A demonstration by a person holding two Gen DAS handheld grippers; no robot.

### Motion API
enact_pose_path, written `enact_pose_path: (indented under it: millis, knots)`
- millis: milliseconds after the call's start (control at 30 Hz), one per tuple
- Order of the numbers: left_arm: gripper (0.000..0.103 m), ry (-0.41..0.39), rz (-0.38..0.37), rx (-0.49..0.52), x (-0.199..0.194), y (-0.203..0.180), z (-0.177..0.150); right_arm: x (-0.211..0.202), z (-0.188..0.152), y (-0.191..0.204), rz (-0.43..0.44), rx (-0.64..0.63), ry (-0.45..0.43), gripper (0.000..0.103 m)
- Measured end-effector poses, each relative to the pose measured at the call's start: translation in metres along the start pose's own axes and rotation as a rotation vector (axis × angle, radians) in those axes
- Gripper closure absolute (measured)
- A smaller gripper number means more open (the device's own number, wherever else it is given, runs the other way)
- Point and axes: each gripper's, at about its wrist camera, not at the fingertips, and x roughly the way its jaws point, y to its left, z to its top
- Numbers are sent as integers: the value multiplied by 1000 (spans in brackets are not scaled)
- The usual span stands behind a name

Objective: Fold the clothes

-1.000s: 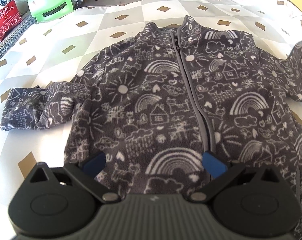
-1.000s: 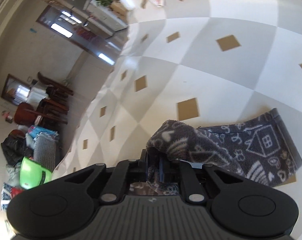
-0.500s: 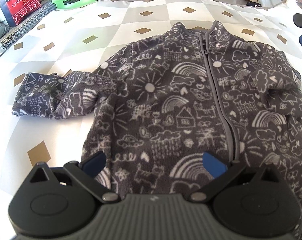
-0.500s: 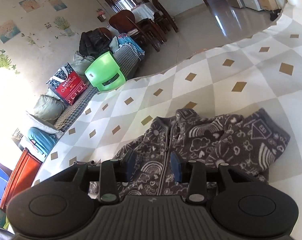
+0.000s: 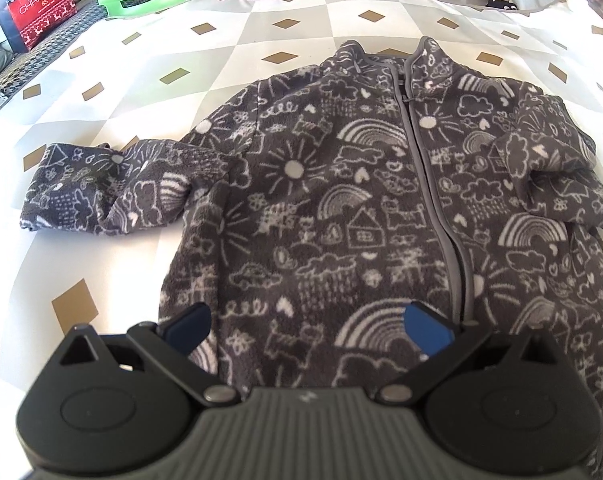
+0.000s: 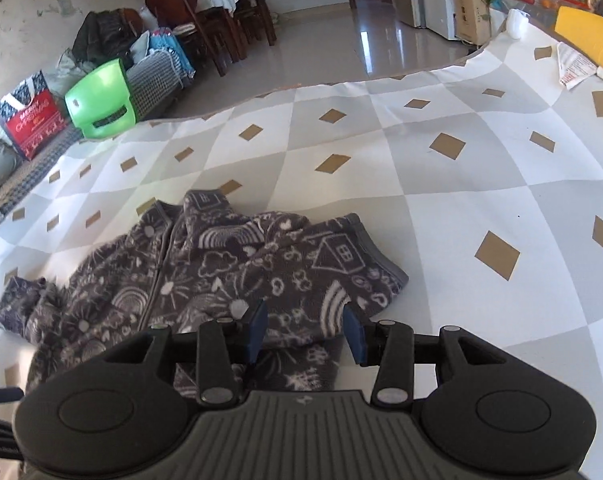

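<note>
Left wrist view: I am holding my left gripper [image 5: 307, 326] wide open and empty above the hem of the fleece jacket [image 5: 341, 208], which is lying zipped and face up at frame centre on the checked cloth [image 5: 101, 128], its outstretched sleeve [image 5: 101, 196] at left awaiting the next fold, judged to need a pinch at its cuff. Right wrist view: I am keeping my right gripper [image 6: 303, 330] partly open, gripping nothing, above the folded-in sleeve [image 6: 325, 272] at lower centre; the dark fleece is showing white rainbows, suns and houses.

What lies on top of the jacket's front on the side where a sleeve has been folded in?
The folded-in sleeve lies across the fleece jacket, cuff toward the tablecloth. The chest panel and shoulder seam beneath it are covered.
</note>
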Motion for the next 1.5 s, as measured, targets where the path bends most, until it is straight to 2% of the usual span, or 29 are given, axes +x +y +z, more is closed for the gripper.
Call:
enact_pose_path:
  millis: [267, 367, 567, 767, 833, 900, 967, 1067, 1200, 1267, 1400, 1500]
  knots:
    - [0, 11, -3, 13, 2, -4, 0, 20, -15, 19, -24, -198, 85, 62]
    - [0, 16, -9, 10, 2, -4, -1, 22, -18, 26, -66, -268, 71, 62]
    - [0, 33, -21, -3, 4, -2, -1, 28, -24, 43, -59, -399, 49, 59]
    - [0, 37, -28, -12, 4, 0, -1, 38, -30, 61, -115, -532, -18, 60]
    - [0, 37, -29, -13, 4, 1, -1, 41, -30, 64, -118, -538, -35, 60]
    - [0, 37, -30, -17, 3, 2, 0, 45, -27, 65, -100, -518, -26, 63]
    - [0, 35, -32, -22, 3, 4, 0, 47, -24, 67, -82, -489, 3, 82]
    - [0, 31, -32, -29, 1, 6, 0, 48, -18, 71, -63, -438, 50, 93]
    - [0, 22, -37, -33, -1, 8, 0, 35, -5, 75, 13, -332, 64, 96]
    - [0, 21, -38, -35, -3, 9, 0, 26, 4, 76, 92, -231, 67, 96]
    - [0, 17, -38, -46, -5, 13, -1, 21, 13, 81, 243, 42, 140, 96]
    - [0, 12, -31, -58, -6, 19, -2, 22, 9, 98, 349, 114, 176, 93]
